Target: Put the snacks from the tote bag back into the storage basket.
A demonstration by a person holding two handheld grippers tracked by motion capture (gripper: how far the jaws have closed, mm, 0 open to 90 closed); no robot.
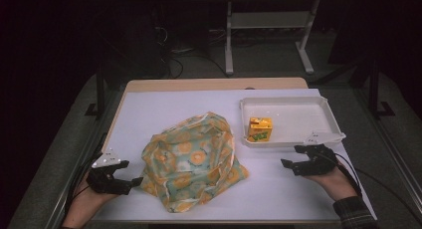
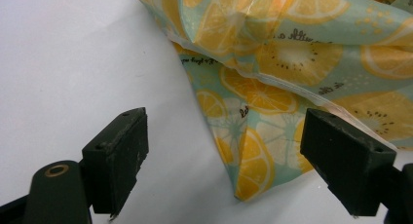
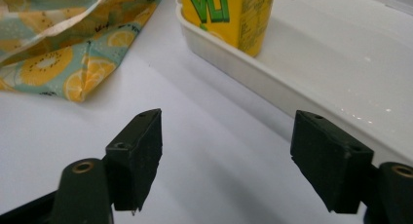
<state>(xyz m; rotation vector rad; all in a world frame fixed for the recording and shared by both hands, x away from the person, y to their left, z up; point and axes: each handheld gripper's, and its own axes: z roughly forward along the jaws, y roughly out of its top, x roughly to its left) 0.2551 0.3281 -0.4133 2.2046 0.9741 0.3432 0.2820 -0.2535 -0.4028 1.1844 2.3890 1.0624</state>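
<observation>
A crumpled cloth bag (image 1: 194,159) printed with orange and lemon slices lies on the white table. My left gripper (image 1: 130,174) is at the bag's lower left corner. In the left gripper view that gripper (image 2: 224,124) stands open, with a corner of the bag (image 2: 253,151) between the jaws, which do not press on it. A yellow juice carton (image 1: 260,129) stands upright in the left end of a white tray (image 1: 303,120). My right gripper (image 1: 291,157) sits just in front of the tray. In the right gripper view it (image 3: 226,119) is open and holds nothing, facing the carton (image 3: 229,14).
The tray wall (image 3: 272,83) runs close past the right gripper's jaw. Bare white table (image 1: 164,109) lies behind the bag and between the bag and the right hand. A metal frame (image 1: 229,40) stands on the floor beyond the table.
</observation>
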